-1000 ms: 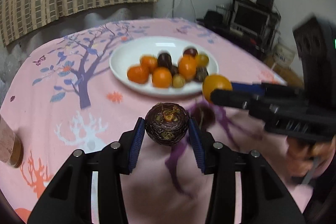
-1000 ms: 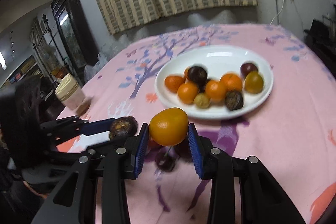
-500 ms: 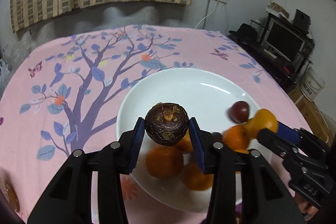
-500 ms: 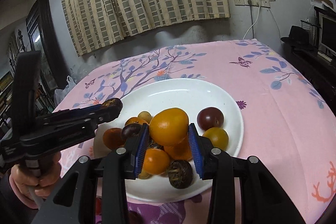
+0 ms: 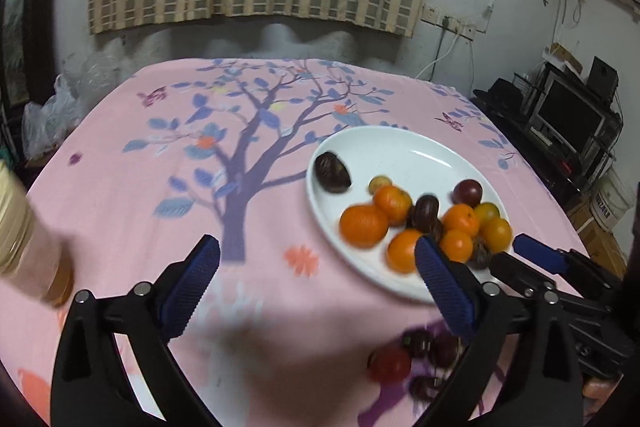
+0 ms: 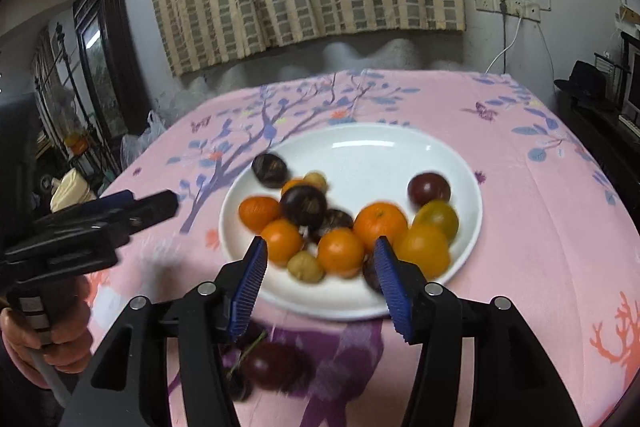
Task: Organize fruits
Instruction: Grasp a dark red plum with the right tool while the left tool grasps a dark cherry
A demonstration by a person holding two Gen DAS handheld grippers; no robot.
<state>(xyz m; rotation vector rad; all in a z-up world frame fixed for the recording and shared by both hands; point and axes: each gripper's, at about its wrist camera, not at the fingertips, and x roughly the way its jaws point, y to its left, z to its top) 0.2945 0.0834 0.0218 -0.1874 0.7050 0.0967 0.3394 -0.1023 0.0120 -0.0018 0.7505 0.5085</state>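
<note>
**Operator:** State of both tools?

**Technician:** The left tool (image 5: 316,283) stands spread wide, its jaws having just been opening, and nothing sits between them. The right tool (image 6: 320,281) stands partly spread, its jaws also having just been opening; no fruit is pinched. The pads frame fruit that lies lower down, on the plate (image 6: 360,147).

**Operator:** Where is the fruit?

**Technician:** Most of it is heaped on the near half of the white plate, which sits toward the right edge of the surface (image 5: 160,187). A dark wrinkled fruit (image 5: 332,167) lies alone at the plate's left rim. An orange fruit (image 6: 424,251) lies at the near right of the heap. Several dark red fruits (image 6: 272,365) lie loose on the surface by its near edge, off the plate.

**Operator:** Handling properties?

**Technician:** By judgement: all pieces are light, round and prone to rolling. The orange fruits appear firm-skinned and tolerate a moderate pinch. The dark red pieces look smooth, probably slippery and easily bruised. Take hold across the widest part, pads on opposite sides, with light pressure. Release low over the plate; a dropped piece may roll or knock the heap.

**Operator:** Any readable labels?

**Technician:** None. No brand or writing is legible on the fruit, plate, cloth or tools. A jar (image 5: 24,227) at the left edge is blurred.
</note>
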